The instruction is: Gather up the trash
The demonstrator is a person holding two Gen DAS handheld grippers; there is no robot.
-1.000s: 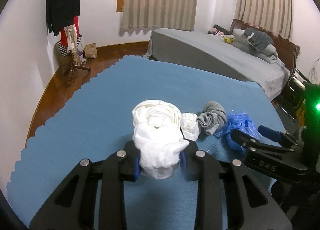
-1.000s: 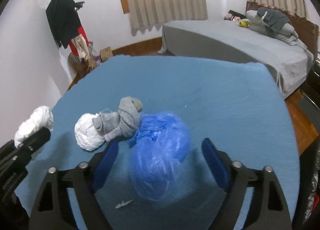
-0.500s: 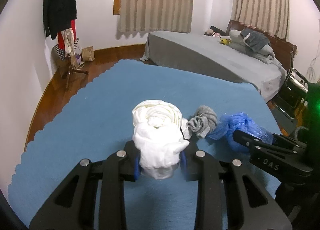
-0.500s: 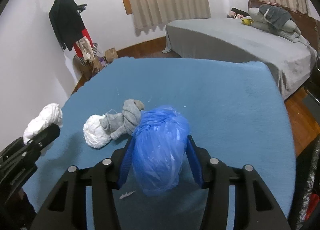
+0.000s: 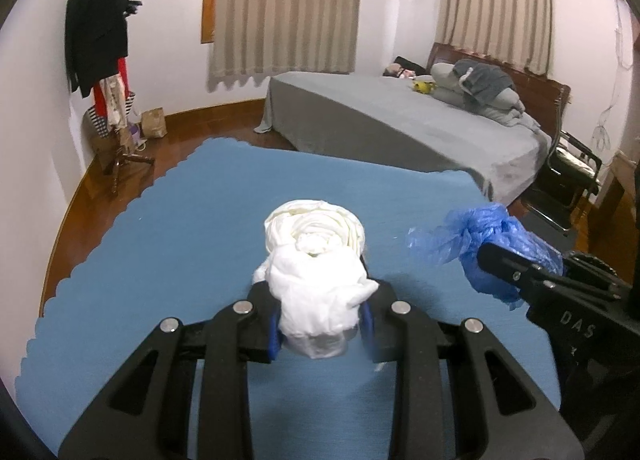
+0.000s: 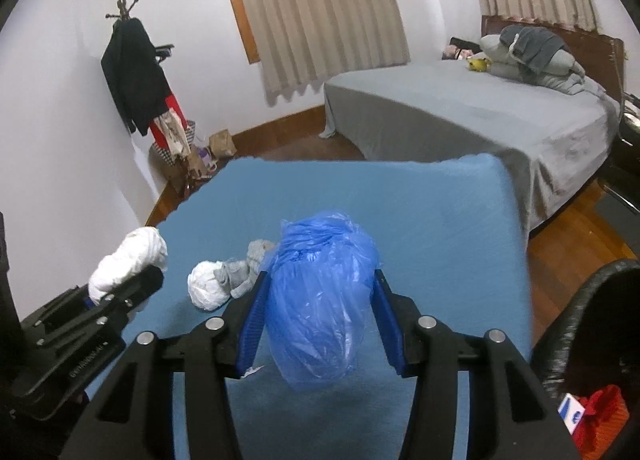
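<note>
My left gripper [image 5: 318,324] is shut on a white wad of plastic and paper [image 5: 316,260] and holds it above the blue table cover [image 5: 192,228]; it also shows in the right wrist view [image 6: 128,260]. My right gripper [image 6: 318,324] is shut on a crumpled blue plastic bag [image 6: 320,292], lifted off the cover; the bag shows at the right of the left wrist view [image 5: 484,244]. A small white wad [image 6: 206,288] and a grey sock-like bundle [image 6: 250,264] lie together on the cover, left of the blue bag.
A grey bed [image 5: 400,128] stands beyond the table. A coat rack with clothes [image 5: 104,60] and bags stands by the left wall. A black chair [image 5: 568,176] is at the right. A small white scrap [image 6: 252,371] lies on the cover under my right gripper.
My right gripper closed on the blue bag and lifted it off the cover. My left gripper rose with the white wad; the small wad and grey bundle dropped out of its view.
</note>
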